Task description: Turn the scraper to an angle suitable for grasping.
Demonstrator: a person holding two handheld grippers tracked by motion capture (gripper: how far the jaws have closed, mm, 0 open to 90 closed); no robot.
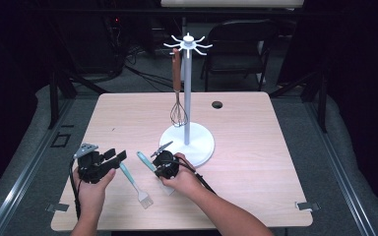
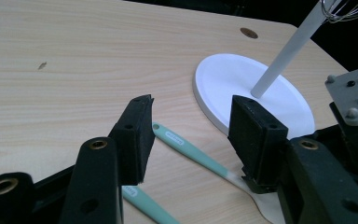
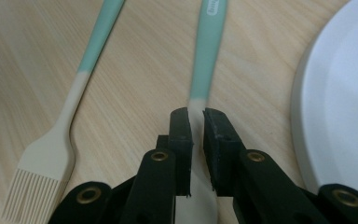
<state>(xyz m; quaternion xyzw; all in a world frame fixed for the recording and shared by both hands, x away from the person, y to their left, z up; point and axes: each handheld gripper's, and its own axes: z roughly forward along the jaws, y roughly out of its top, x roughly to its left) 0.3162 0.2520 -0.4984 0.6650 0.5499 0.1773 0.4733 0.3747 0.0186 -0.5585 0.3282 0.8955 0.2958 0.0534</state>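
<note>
right gripper point(image 3: 196, 116) pinching cream neck of teal-handled spatula point(image 3: 208, 42) flat on table point(image 1: 256, 147) near front edge, beside white stand base point(image 1: 199, 142). left gripper point(image 2: 189, 135) spread, beside pastry brush point(image 1: 135, 184).

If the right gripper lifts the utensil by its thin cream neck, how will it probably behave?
The spatula looks slim and probably light, so the right gripper, shut on its narrow neck, should lift it easily. The long teal handle sticks out ahead of the jaws, so it may droop or pivot. The smooth, likely silicone neck may flex slightly.
</note>
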